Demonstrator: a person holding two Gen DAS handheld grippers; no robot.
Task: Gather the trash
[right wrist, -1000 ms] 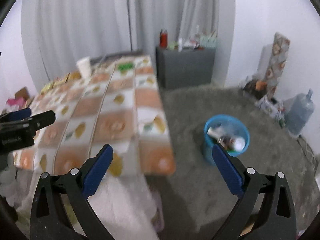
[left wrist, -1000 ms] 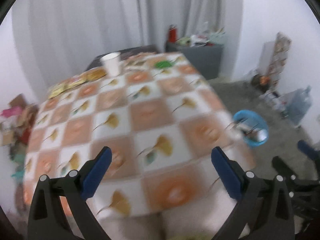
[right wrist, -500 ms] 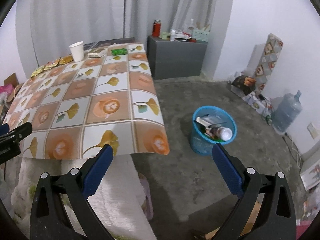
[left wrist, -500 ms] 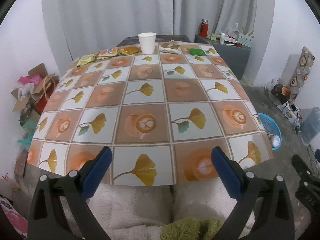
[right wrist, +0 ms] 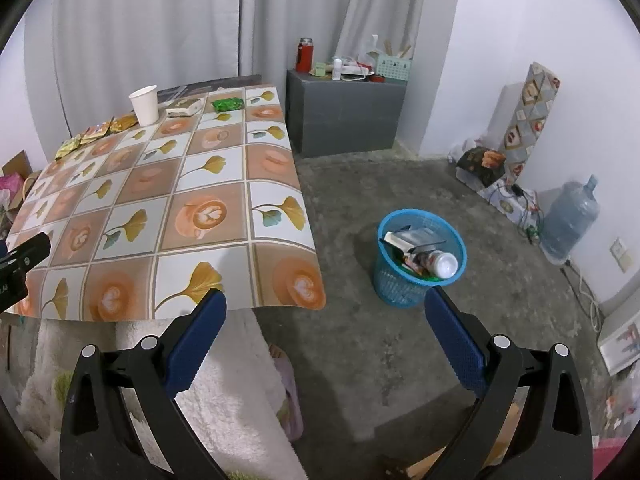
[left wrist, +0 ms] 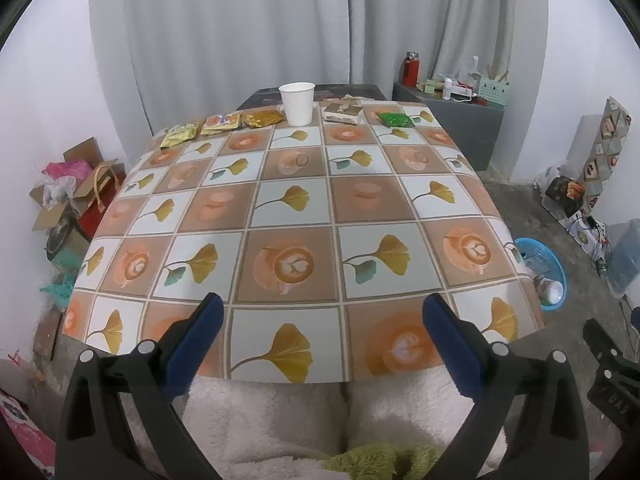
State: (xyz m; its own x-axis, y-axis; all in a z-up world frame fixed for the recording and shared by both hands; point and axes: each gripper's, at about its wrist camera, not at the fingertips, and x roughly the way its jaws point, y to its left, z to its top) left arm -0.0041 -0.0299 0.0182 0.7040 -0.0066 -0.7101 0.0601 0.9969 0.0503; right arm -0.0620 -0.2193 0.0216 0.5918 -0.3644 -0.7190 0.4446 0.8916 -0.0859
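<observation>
well apart from wrappers (left wrist: pixel 222 123) across the table (left wrist: pixel 288 208), left gripper (left wrist: pixel 322 322) and right gripper (right wrist: pixel 325 320) fingers wide, empty

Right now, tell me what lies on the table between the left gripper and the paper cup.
Nothing: in the left wrist view, only bare patterned tablecloth stretches from the open left gripper to the paper cup. The wrappers lie along the far edge, beside the cup.

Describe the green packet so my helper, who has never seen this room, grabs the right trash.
On the tiled-pattern table, look along the far edge. Right of the white paper cup and a flat box lies the green packet, the only bright green item there.
</observation>
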